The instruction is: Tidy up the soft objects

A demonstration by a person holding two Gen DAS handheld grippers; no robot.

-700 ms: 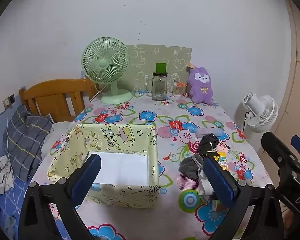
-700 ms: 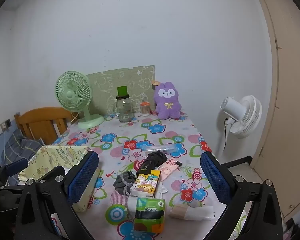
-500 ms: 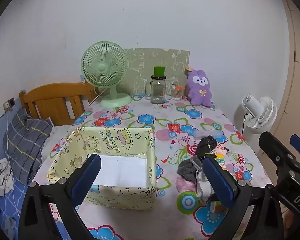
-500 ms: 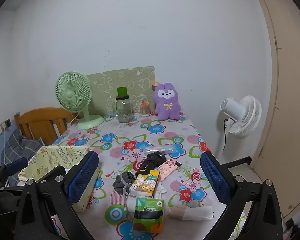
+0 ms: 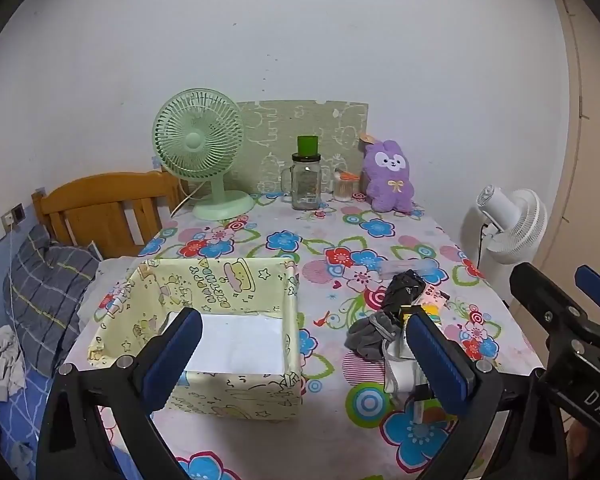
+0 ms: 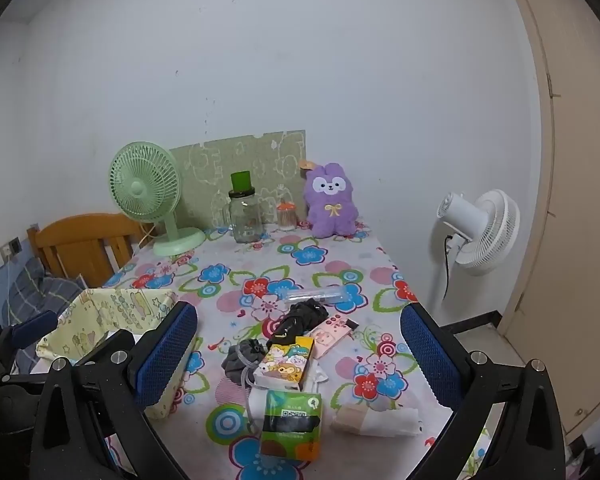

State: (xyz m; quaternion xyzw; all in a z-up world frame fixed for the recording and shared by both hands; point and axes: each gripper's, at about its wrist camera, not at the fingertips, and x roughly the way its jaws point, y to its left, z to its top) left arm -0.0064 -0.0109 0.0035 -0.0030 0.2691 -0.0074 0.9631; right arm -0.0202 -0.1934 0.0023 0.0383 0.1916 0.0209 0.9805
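Observation:
A yellow patterned fabric bin [image 5: 220,292] [image 6: 112,312] stands open on the flowered table, white bottom showing. Right of it lies a heap: a grey sock [image 5: 368,334] [image 6: 240,358], a black cloth bundle [image 5: 404,290] [image 6: 300,318], a cartoon tissue pack [image 6: 286,362], a green tissue pack [image 6: 292,420], a pink pouch [image 6: 328,336] and a white wrapped item [image 6: 376,420]. A purple plush bunny [image 5: 388,176] [image 6: 332,206] sits at the far edge. My left gripper [image 5: 304,356] hangs open over the bin's near wall. My right gripper [image 6: 300,356] hangs open above the heap. Neither holds anything.
At the back stand a green desk fan [image 5: 200,148], a glass jar with green lid [image 5: 306,176], a small jar [image 5: 344,186] and a green board. A clear tube [image 6: 316,294] lies mid-table. A white floor fan [image 6: 480,232] stands right, a wooden headboard [image 5: 100,204] and bed left.
The left view has tilted slightly, so the bin and table sit a little higher in frame. The right view is nearly unchanged. Both grippers stay open and empty.

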